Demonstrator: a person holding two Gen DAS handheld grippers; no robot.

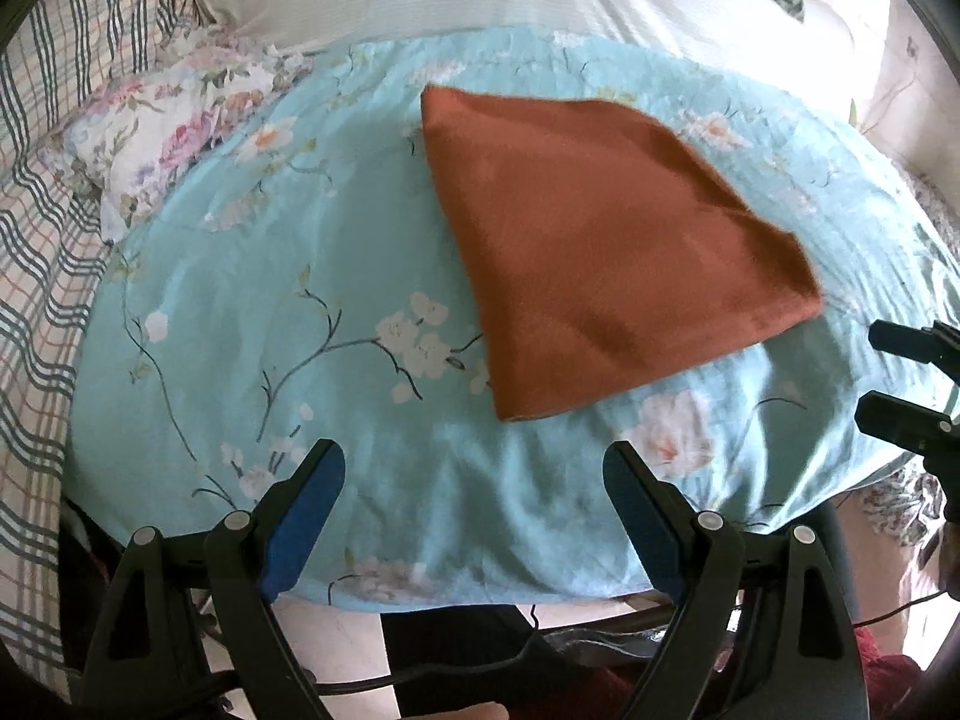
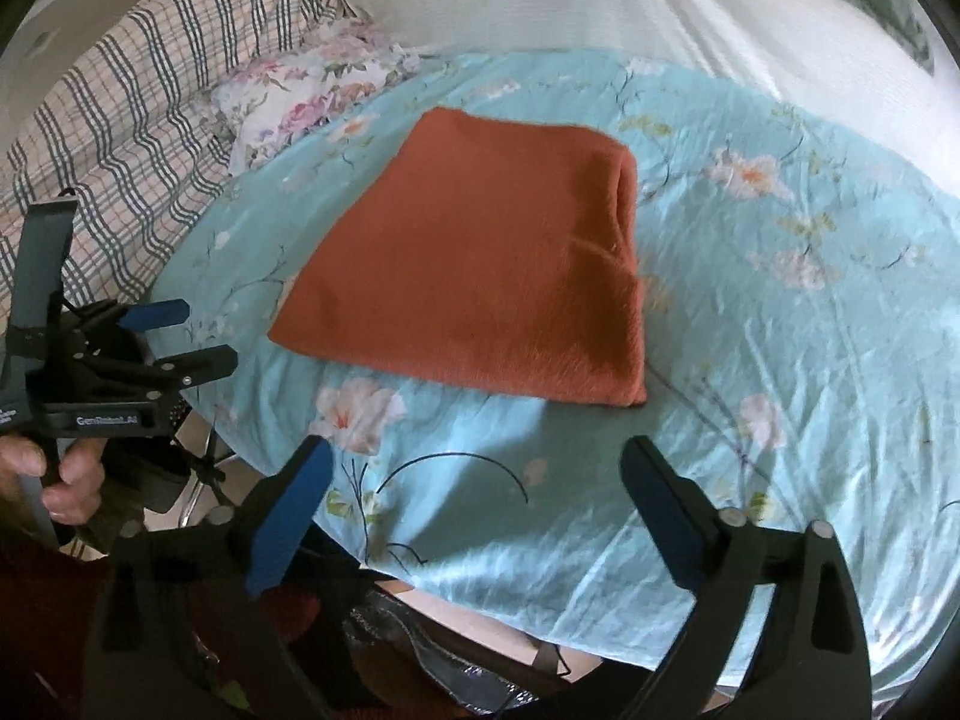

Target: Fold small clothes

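Floral sheet (image 2: 780, 312) under folded rust-orange cloth (image 2: 480, 264)

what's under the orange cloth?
The orange cloth lies folded flat on the blue floral sheet, which shows on every side. Whatever is directly beneath or between its layers is covered. Both tongs, left and right, are open and off it.

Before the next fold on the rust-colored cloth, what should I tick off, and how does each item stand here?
1. Left gripper open, empty: ok.
2. Right gripper open, empty: ok.
3. Rust cloth lying flat on the blue floral sheet, already folded over: ok.
4. Both grippers clear of the cloth, near the sheet's front edge: ok.
5. Layered edges of the cloth aligned: cannot tell.
6. Floral pillow apart from the cloth: ok.
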